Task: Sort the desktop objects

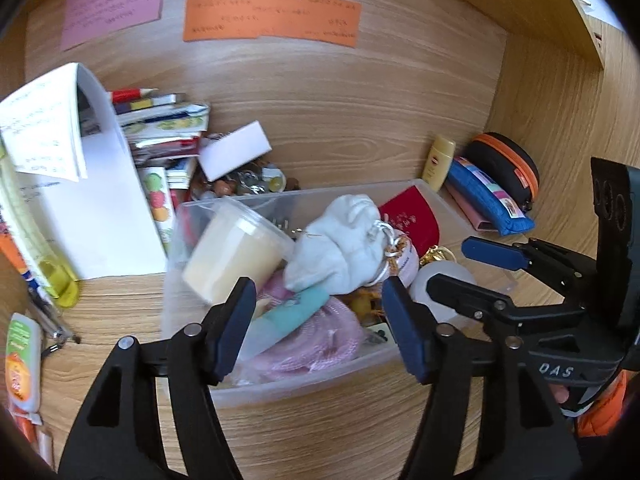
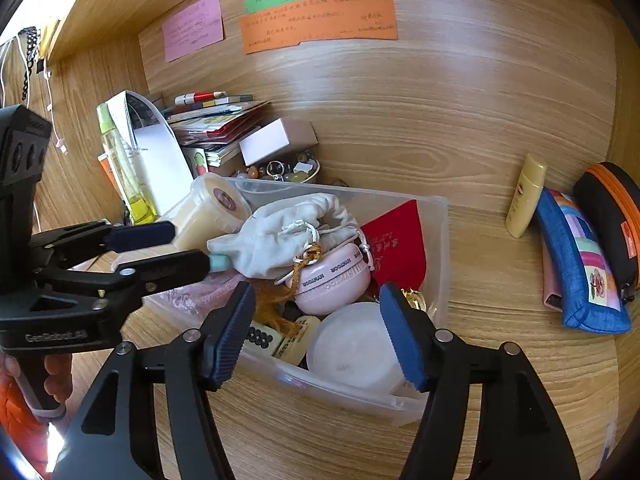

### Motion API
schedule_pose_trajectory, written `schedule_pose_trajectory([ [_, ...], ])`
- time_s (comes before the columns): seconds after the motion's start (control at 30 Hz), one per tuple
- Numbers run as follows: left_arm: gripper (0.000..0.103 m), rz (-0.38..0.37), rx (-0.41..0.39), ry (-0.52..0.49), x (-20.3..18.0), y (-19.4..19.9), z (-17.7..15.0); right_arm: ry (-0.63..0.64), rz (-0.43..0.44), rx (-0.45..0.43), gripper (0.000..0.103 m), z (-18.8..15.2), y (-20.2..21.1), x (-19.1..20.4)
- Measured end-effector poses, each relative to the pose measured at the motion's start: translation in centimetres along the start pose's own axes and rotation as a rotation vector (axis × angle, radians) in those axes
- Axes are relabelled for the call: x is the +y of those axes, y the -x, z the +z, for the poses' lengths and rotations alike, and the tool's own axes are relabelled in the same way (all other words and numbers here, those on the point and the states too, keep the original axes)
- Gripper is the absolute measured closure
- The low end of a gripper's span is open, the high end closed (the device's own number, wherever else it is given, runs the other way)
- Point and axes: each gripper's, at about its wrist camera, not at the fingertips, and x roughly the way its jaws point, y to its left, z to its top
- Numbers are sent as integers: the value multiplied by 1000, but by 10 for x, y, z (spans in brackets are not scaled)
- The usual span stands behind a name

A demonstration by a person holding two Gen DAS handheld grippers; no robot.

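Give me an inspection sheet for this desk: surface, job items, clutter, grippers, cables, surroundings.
Surface: wooden desk, bare at the front.
Job's things: clear plastic bin crammed with a white pouch, cream tub, pink round case, red pouch.
Clutter: paper and book stack at left; yellow bottle, blue pencil case, black-and-orange case at right.
Grippers: left gripper and right gripper both open over the bin, holding nothing.
Cables: white cords hang at far left.
Surroundings: wooden back panel with pink, green and orange notes.
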Motion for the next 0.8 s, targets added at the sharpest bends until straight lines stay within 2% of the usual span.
schedule_pose_trajectory([
  [0.2,29,41,-27,29,10,18,-4,-7,-9,2,42,1,6,0],
  [0.23,26,43,-29,33,10,20,-4,-8,-10,-1,38,1,9,1],
  [0.27,24,49,-31,36,11,23,-5,-9,-13,-4,30,1,11,2],
  [0.33,11,56,-34,40,11,30,-7,-10,-29,-23,21,1,17,4],
  [0.37,9,57,-38,41,10,33,-8,-7,-33,-31,20,0,20,5],
  [0.8,5,85,-75,47,5,74,-21,19,-92,-67,12,-5,60,21],
])
